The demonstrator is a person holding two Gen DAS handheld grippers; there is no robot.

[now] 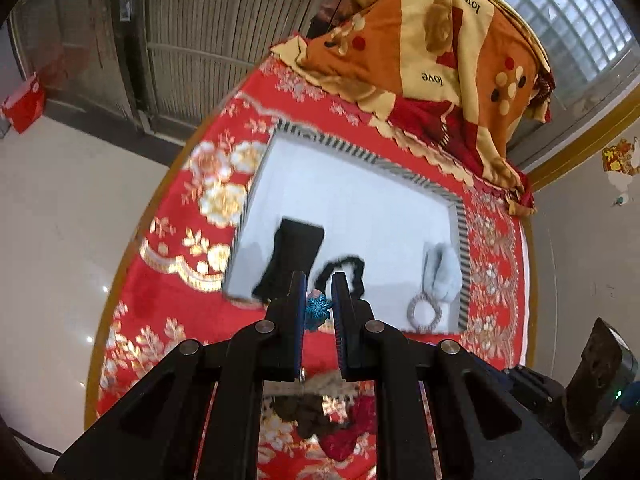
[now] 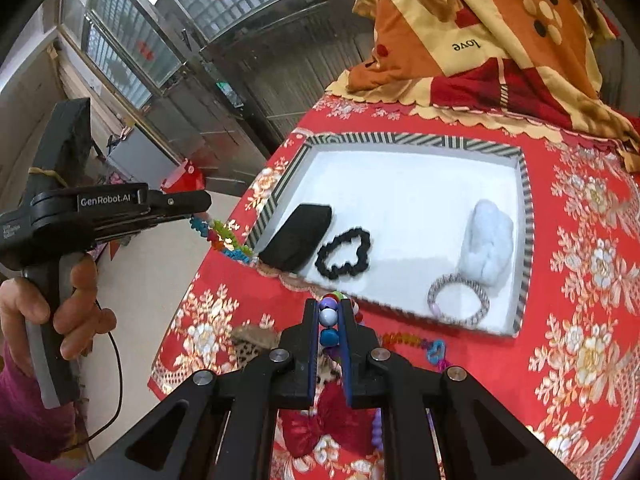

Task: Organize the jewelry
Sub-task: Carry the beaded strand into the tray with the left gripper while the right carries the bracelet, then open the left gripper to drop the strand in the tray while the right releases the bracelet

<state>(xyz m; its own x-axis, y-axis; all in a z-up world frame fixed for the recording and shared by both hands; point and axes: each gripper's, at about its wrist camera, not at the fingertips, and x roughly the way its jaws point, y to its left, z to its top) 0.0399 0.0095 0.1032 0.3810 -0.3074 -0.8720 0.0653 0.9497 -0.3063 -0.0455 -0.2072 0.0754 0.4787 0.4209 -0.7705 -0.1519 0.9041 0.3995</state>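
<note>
Risk entry: left gripper [image 1: 319,309] clamps a snowflake-bead strand [image 2: 220,240] held off the bench edge, right gripper [image 2: 331,322] clamps a round-bead strand [image 2: 329,326] short of the striped tray [image 2: 526,216]; dangling ends could snag its rim or slip free.

A lived-in home, by its furnishings. A round tabletop [image 1: 120,280] wears a red cloth [image 2: 580,320] with gold flowers, and a folded blanket [image 1: 440,60] printed "love" is heaped at its far side. Behind are glass-block windows [image 1: 568,20], a pale tiled floor [image 1: 48,220], a metal shutter door [image 1: 208,40] and a red paper decoration [image 1: 618,158] stuck on the wall.
</note>
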